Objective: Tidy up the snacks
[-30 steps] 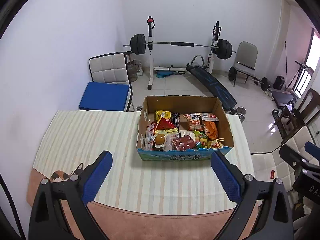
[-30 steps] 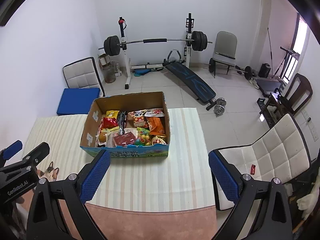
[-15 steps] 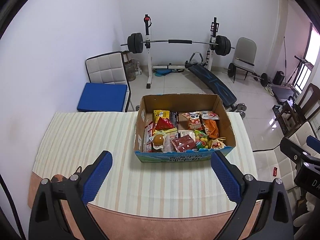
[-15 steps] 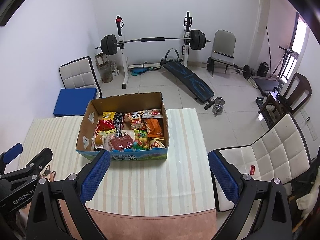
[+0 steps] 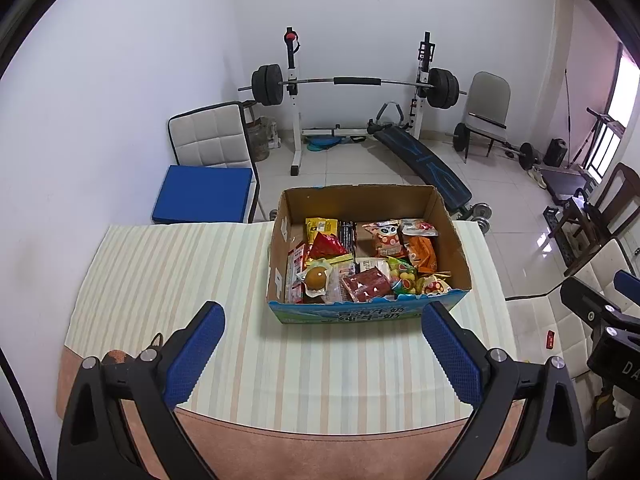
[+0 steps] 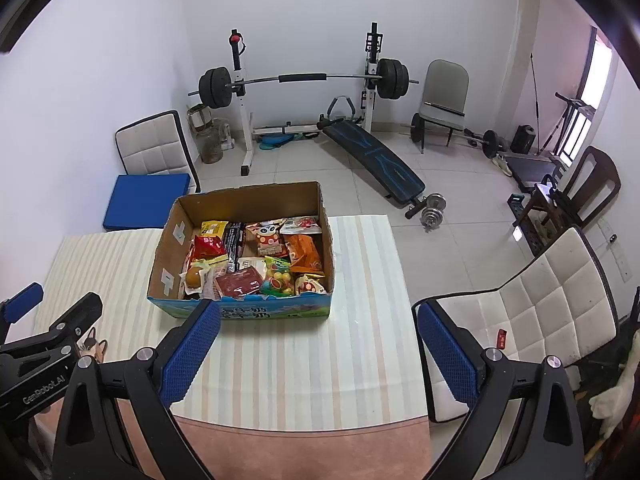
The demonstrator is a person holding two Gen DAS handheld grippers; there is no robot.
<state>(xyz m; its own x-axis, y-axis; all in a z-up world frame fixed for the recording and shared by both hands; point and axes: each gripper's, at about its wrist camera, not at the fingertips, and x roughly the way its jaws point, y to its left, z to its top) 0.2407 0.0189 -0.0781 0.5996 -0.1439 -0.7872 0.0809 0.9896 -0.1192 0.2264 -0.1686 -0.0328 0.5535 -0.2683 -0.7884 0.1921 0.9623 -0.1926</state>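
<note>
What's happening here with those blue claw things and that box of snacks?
A person holds two hand grippers over a table with a striped cloth. Both the left gripper and the right gripper are open and empty, hovering short of a cardboard box packed with snack packets. Nothing has been picked up; the sorting has not visibly begun.

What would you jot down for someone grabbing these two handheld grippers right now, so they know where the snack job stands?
Left gripper: jaws open, empty, held above the striped tablecloth.
Right gripper: jaws open, empty, above the table's near right part.
Cardboard box sits on the cloth, snack packets piled loosely inside.
Done: nothing visibly sorted; no snack lies outside the box.
Left: all of the organizing.
</note>
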